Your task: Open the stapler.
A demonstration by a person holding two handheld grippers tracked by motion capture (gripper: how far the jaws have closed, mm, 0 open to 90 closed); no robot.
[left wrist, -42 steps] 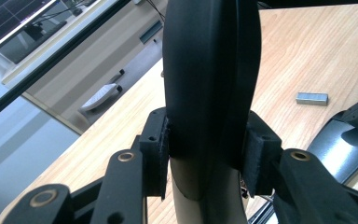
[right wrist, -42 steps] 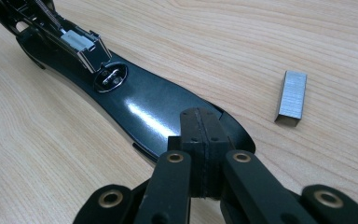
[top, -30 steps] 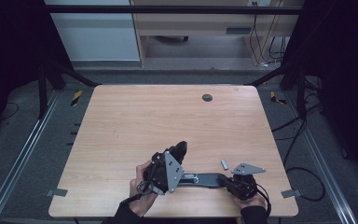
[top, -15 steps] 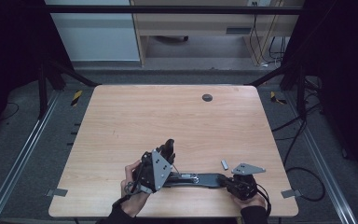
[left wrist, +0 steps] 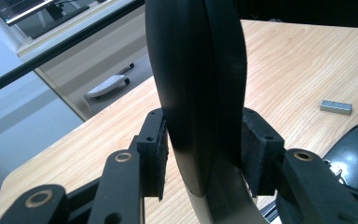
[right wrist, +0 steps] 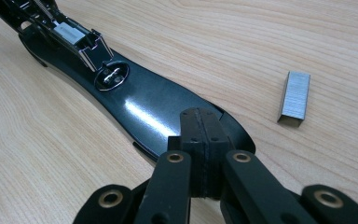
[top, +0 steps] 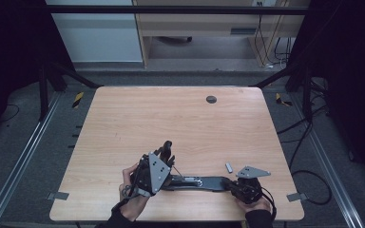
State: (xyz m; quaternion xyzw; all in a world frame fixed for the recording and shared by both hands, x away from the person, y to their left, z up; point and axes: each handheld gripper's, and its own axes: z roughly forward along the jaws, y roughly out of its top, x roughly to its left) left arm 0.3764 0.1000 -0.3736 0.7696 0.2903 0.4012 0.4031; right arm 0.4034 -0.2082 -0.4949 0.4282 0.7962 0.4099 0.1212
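Two handheld tongs are working a black stapler that is lying opened out flat near the person's edge of the wooden table (top: pixel 123 118).

At the left, the left gripper (left wrist: pixel 205 154) is clamping its jaws on the stapler's lid (left wrist: pixel 196 93), which is standing swung up and away from the rest. The pads (left wrist: pixel 161 154) are pressing on both flanks of that curved black cover, probably to keep it lifted so the magazine below stays exposed for loading. In the high view this left gripper (top: pixel 164 152) is sitting over the stapler's hinge end.

Running rightward from there, the stapler base (right wrist: pixel 140 107) is lying flat on the wood, its open metal staple channel (right wrist: pixel 72 35) facing up, just beyond the right tong's tips.

At the right, the right gripper (right wrist: pixel 200 154) is resting with its jaws fully clenched together, tips pressing down on the near end of the base, seemingly pinning it so it cannot slide or tip.

Just to the right of those tips, a small strip of staples (right wrist: pixel 294 98) is waiting loose on the table, apart from the stapler, untouched.
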